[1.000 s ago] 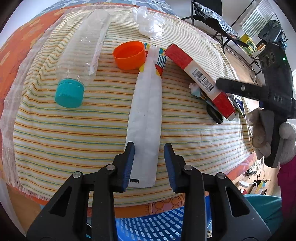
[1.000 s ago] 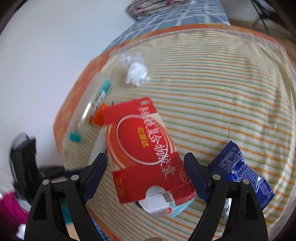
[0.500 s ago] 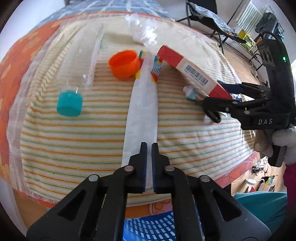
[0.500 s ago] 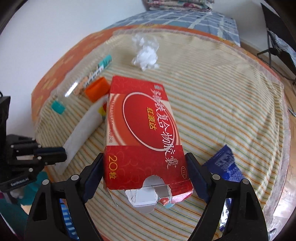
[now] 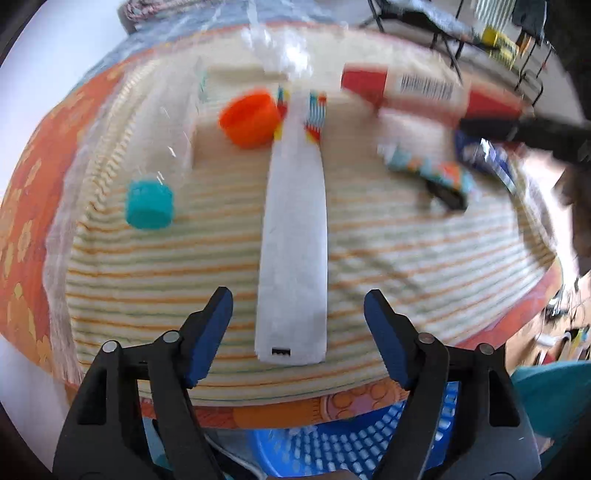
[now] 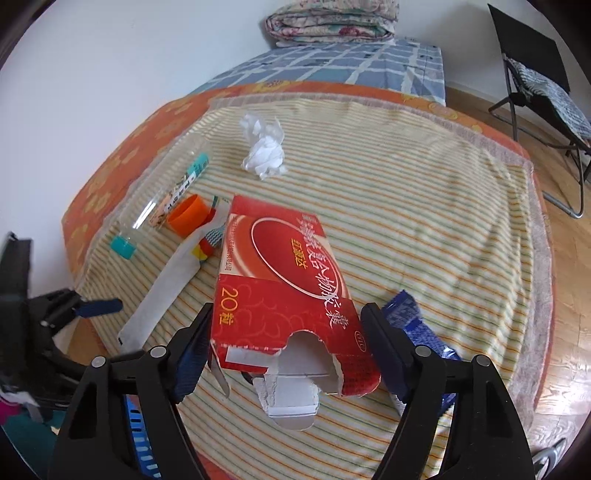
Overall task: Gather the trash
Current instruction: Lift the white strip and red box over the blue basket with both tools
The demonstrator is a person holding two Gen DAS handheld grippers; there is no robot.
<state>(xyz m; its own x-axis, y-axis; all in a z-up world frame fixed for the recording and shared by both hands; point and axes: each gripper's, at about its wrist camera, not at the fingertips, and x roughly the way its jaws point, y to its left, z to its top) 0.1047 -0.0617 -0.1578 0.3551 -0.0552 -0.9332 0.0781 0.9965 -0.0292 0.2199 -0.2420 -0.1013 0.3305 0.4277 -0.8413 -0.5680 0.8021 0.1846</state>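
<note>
1. Left wrist view: a striped cloth (image 5: 369,258) covers the table, with a blue basket (image 5: 332,435) just under the near edge. This picture is blurry.
2. The left gripper (image 5: 297,314) is opening. Its pads stand on each side of the near end of a long white wrapper (image 5: 295,240) but do not press on it. The wrapper lies flat and runs toward 12 o'clock.
3. An orange cap (image 5: 249,120) sits at 11 o'clock, touching the wrapper's far end. A clear bottle (image 5: 162,147) with a teal lid lies at 10 o'clock.
4. I think the thin, flat wrapper could slip out if the pads close above it and not around it.
5. Right wrist view: the same cloth, with a folded blanket (image 6: 332,18) at 12 o'clock and a chair (image 6: 535,74) at 2 o'clock.
6. The right gripper (image 6: 286,347) is closing around a torn red box (image 6: 284,295). I cannot tell if both pads press it yet.
7. The box may squash or tip out, since its near end is ripped open.
8. A blue packet (image 6: 417,328) lies just right of the box, and a white tissue ball (image 6: 264,155) waits at 12 o'clock.
</note>
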